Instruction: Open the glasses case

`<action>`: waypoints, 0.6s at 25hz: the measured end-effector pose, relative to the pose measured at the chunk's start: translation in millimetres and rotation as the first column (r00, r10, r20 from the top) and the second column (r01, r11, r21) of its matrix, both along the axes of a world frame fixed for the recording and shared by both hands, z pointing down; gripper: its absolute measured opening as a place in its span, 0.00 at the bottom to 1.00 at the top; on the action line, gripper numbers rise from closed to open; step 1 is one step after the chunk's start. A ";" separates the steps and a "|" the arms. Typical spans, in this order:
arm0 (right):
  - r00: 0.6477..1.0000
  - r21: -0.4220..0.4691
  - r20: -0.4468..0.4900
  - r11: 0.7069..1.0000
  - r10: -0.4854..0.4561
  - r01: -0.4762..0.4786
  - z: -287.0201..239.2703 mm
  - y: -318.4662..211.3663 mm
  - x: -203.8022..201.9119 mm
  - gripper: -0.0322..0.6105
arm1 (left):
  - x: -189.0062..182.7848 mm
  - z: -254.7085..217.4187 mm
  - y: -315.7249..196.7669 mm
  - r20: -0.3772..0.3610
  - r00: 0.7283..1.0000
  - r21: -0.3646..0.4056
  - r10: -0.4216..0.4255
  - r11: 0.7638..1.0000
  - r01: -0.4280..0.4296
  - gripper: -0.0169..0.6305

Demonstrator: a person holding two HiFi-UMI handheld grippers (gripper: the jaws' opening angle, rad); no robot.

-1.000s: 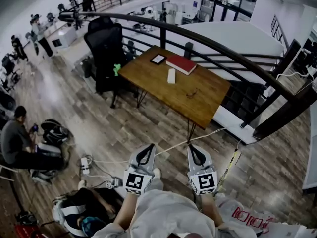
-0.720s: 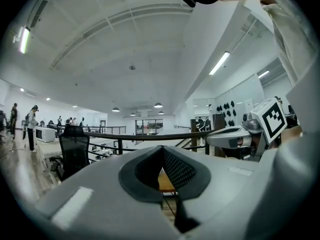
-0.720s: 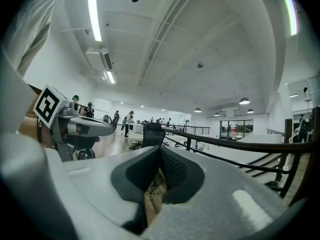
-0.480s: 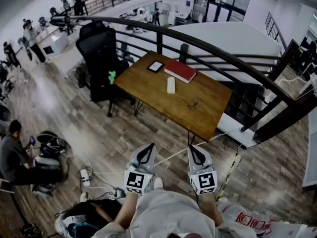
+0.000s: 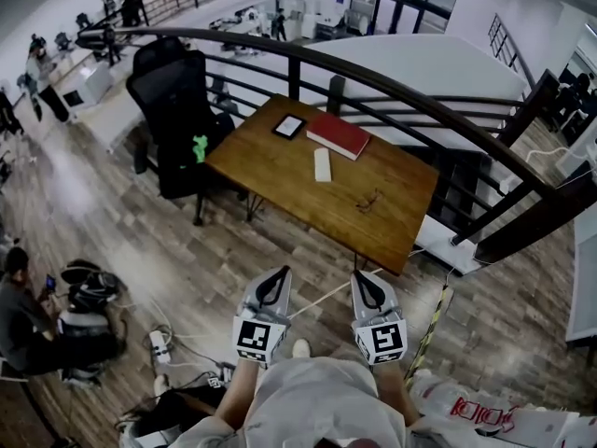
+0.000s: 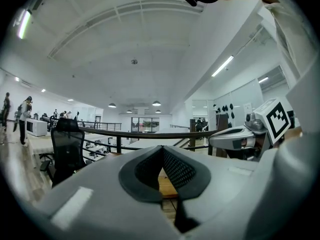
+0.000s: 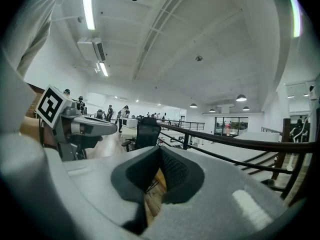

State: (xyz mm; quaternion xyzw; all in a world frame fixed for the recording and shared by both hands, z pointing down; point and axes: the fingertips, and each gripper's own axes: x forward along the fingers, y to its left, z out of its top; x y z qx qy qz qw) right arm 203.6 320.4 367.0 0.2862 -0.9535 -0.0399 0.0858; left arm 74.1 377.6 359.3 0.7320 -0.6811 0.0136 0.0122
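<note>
The task's thing, a small white oblong glasses case (image 5: 322, 164), lies flat near the middle of a brown wooden table (image 5: 270, 171), well apart from both tongs. Just beside it, toward the railing, lies a red hardcover book (image 5: 338, 135), and a dark flat tablet (image 5: 289, 126) lies near the book. A pair of thin-framed glasses (image 5: 367, 200) lies on the wood on the other side of the case, near but not touching it.

The left gripper (image 5: 278, 276) and the right gripper (image 5: 359, 276) are held side by side over the wooden floor, in front of the person's body. Each one's own view shows its jaws pressed together with nothing between them, for the left gripper (image 6: 162, 151) as for the right gripper (image 7: 160, 153). The case looks closed and untouched, so I judge that the task is not yet begun.

Several things could go wrong from here. A white cable (image 5: 326, 292) crosses the floor between the person and the table, and a foot may catch on it. The case looks smooth and light. If only one gripper pushes at its lid, it will probably slide along the wood toward the book or the glasses. If the jaws bite across lid and base together, they will hold it shut.
</note>
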 end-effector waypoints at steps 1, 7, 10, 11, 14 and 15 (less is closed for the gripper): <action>1.000 -0.004 -0.003 1.000 0.004 -0.004 1.3 -1.6 -2.5 0.06 | -3.1 1.9 -3.3 -0.003 1.000 -0.005 0.004 1.000 -0.004 0.06; 0.999 -0.015 -0.016 0.999 0.030 -0.030 7.9 -17.7 -8.2 0.06 | -7.1 7.8 -24.5 -0.007 0.999 -0.013 0.034 0.999 -0.034 0.06; 0.999 -0.021 -0.021 0.999 0.030 -0.030 12.4 -26.8 -12.5 0.06 | -11.1 8.3 -33.9 -0.011 0.999 -0.010 0.039 0.999 -0.039 0.06; 0.999 -0.021 -0.022 0.999 0.029 -0.029 13.3 -30.3 -15.7 0.06 | -13.8 6.9 -37.2 -0.009 0.999 -0.005 0.040 0.999 -0.040 0.06; 1.000 -0.022 -0.017 0.999 0.023 -0.024 13.4 -43.0 -24.8 0.06 | -22.2 7.0 -48.1 -0.006 0.999 -0.006 0.034 0.999 -0.034 0.06; 1.000 -0.022 -0.015 1.000 0.021 -0.021 12.9 -48.6 -27.4 0.06 | -24.8 8.5 -52.4 -0.006 1.000 -0.013 0.028 1.000 -0.028 0.06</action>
